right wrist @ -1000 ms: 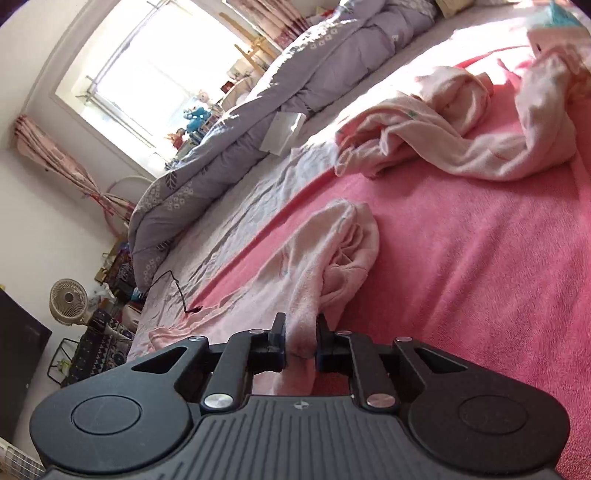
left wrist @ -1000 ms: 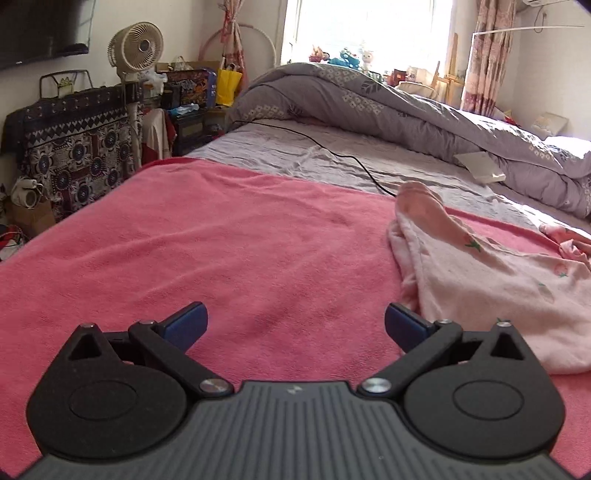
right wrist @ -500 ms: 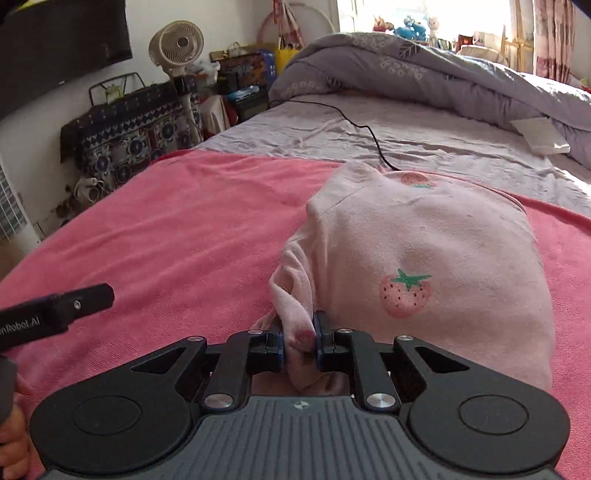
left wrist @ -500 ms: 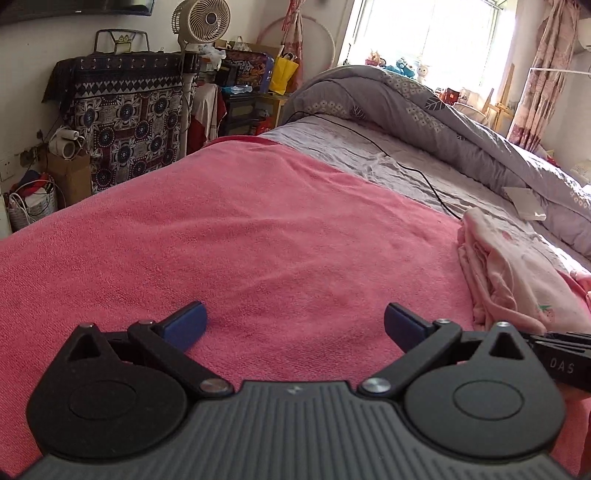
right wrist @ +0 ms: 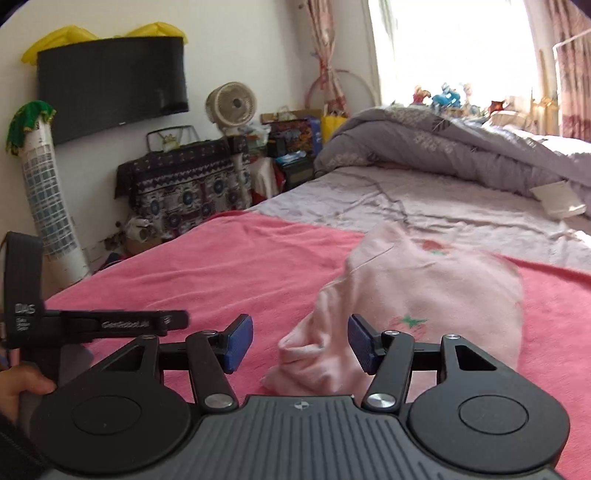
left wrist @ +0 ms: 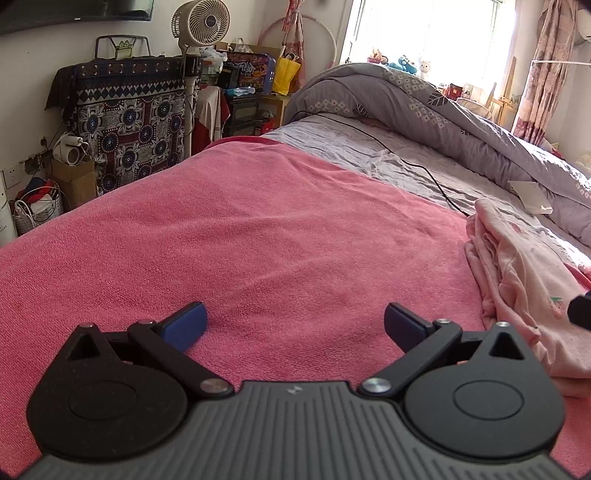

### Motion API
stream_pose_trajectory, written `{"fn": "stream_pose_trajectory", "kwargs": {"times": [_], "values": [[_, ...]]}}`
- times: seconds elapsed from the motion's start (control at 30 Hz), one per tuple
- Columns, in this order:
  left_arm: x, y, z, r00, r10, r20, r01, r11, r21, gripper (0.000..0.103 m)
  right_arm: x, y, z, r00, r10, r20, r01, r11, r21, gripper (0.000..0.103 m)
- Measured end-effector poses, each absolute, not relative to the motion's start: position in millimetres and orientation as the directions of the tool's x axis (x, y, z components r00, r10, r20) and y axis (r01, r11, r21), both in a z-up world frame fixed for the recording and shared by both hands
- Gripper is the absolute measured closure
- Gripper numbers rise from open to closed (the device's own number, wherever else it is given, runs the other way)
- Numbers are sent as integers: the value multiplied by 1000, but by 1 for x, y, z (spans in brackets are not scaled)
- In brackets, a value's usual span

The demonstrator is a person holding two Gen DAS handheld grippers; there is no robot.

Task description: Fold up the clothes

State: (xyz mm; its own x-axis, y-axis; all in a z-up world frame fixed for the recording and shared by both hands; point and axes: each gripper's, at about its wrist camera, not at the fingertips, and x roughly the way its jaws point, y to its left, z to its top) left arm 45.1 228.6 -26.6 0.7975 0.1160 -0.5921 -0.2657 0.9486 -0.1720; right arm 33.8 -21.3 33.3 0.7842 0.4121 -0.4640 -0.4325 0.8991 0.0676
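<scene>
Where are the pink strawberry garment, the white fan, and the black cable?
pink strawberry garment (right wrist: 436, 295): right wrist view, on its flat middle.
white fan (left wrist: 202, 23): left wrist view, on its round grille.
black cable (left wrist: 430, 173): left wrist view, mid-run across the grey sheet.

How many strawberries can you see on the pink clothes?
2 in the right wrist view on the pink garment: one strawberry near the jaws, one at the far edge. More may be hidden in folds.
</scene>
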Motion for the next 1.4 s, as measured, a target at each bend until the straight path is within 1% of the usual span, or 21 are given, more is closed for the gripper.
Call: {"fn": "stream_pose_trajectory", "kwargs": {"times": [0.17, 0.2, 0.23, 0.27, 0.3, 0.33, 0.37, 0.43, 0.53, 0.63, 0.7, 0.73, 0.77, 0.8, 0.83, 0.87, 1.0, 1.07, 1.13, 1.23, 1.4], "values": [[46, 227, -27, 794, 128, -595, -268, 951, -153, 0, 26, 10, 15, 747, 398, -533, -518, 851, -89, 75], [47, 225, -27, 793, 129, -595, -269, 951, -152, 0, 24, 17, 11, 739, 394, -546, -534, 837, -119, 96], [47, 225, -27, 794, 127, -595, -268, 951, -156, 0, 23, 23, 7, 732, 389, -560, -550, 822, -148, 97], [47, 225, -27, 795, 125, -594, -268, 950, -159, 0, 21, 29, 4, 725, 383, -573, -565, 805, -177, 96], [47, 227, -27, 795, 124, -594, -268, 950, -160, 0, 21, 29, 4, 700, 411, -583, -590, 794, -148, 85], [47, 226, -27, 795, 124, -594, -268, 950, -159, 0, 25, 15, 12, 645, 502, -576, -614, 789, -1, 70], [47, 226, -27, 794, 125, -594, -268, 950, -158, 0, 31, 2, 19, 625, 544, -560, -600, 793, 101, 68], [47, 225, -27, 794, 125, -595, -268, 950, -158, 0, 43, -18, 31, 653, 556, -515, -544, 817, 192, 68], [48, 225, -27, 794, 128, -595, -269, 951, -154, 0, 59, -36, 41, 765, 472, -438, -442, 879, 176, 68], [48, 225, -27, 793, 131, -595, -270, 951, -150, 0, 79, -13, 18, 824, 274, -496, -348, 936, -61, 67], [48, 225, -27, 793, 131, -595, -270, 951, -150, 0, 73, 7, -2, 783, 301, -543, -447, 880, -157, 67], [48, 224, -27, 793, 131, -595, -270, 951, -151, 0, 63, 14, -8, 764, 340, -549, -503, 846, -177, 81], [48, 225, -27, 793, 131, -595, -270, 951, -150, 0, 57, 15, -10, 732, 396, -555, -559, 815, -154, 86], [48, 225, -27, 793, 132, -595, -270, 951, -149, 0, 58, 6, -2, 671, 496, -552, -611, 791, -32, 83], [48, 226, -27, 793, 131, -595, -270, 951, -149, 0, 58, -3, 6, 605, 590, -535, -653, 752, 90, 69], [48, 226, -27, 793, 131, -595, -270, 951, -149, 0, 60, -11, 14, 562, 653, -507, -670, 719, 183, 64], [49, 225, -28, 791, 138, -596, -272, 952, -141, 0, 86, -47, 41, 769, 494, -406, -470, 867, 166, 50], [49, 224, -28, 788, 146, -598, -274, 953, -129, 0, 108, -56, 41, 848, 359, -390, -341, 933, 116, 50], [50, 223, -28, 785, 153, -601, -275, 955, -115, 0, 138, -57, 24, 847, 294, -443, -274, 955, 109, 50], [51, 222, -29, 783, 157, -602, -275, 955, -109, 0, 166, -51, -27, 772, 321, -549, -287, 946, 150, 44], [51, 220, -29, 781, 163, -603, -277, 956, -100, 0, 182, -66, 5, 771, 370, -518, -294, 929, 227, 43]]}}
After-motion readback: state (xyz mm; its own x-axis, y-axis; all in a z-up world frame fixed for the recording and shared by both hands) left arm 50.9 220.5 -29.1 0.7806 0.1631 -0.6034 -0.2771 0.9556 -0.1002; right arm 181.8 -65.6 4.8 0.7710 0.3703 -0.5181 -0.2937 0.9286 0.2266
